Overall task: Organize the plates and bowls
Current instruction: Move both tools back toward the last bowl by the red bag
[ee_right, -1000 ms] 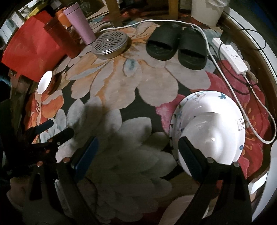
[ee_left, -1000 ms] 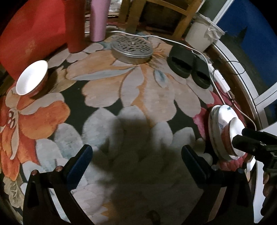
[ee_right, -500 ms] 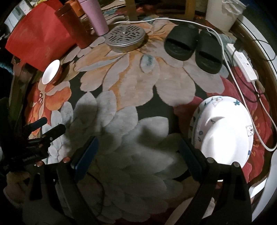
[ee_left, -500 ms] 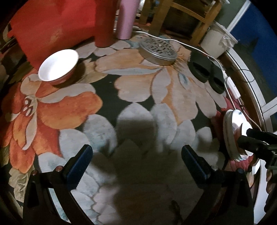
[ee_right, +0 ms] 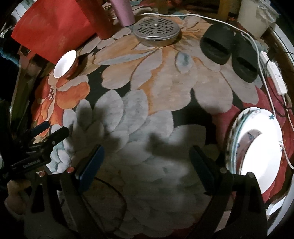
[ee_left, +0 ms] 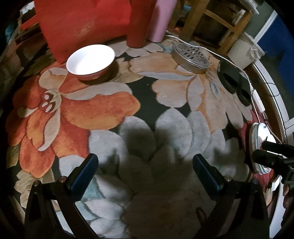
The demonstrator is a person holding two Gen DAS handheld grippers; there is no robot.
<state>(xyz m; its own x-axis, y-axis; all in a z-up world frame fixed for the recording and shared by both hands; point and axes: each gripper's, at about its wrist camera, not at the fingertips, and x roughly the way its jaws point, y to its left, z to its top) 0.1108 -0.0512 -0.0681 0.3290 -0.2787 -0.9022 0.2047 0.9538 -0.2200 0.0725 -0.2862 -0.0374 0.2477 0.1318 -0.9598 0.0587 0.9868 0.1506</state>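
A: Where's the bowl (ee_left: 91, 61)?

B: Upper left of the left wrist view, upright on the flowered rug (ee_left: 102, 110), just in front of the red bag (ee_left: 82, 23). White inside, reddish outside, empty. The right wrist view shows it small, at the upper left.

A: How will it handle?

B: My guess is glazed ceramic: stiff, slick, breakable. I'd pinch the rim, one jaw inside and one outside, and lift it level so it doesn't slip.

A: And the plates?

B: A stack of white plates (ee_right: 257, 147) at the right of the right wrist view, with something white and rounded on top, possibly an upturned bowl; the glare makes that hard to tell. It's likely heavy together, so the lone bowl should go to it.

A: The jaws?

B: The left gripper (ee_left: 145, 174) is spread wide, holding nothing, over bare rug and well short of the bowl. The right gripper (ee_right: 147, 165) is also spread wide and empty, its right finger just beside the stack's edge; I can't tell if it touches.

A: Anything in the way?

B: A perforated metal lid (ee_left: 191, 57), black slippers (ee_right: 227, 53) and a white cord (ee_right: 202, 17) lie farther back.
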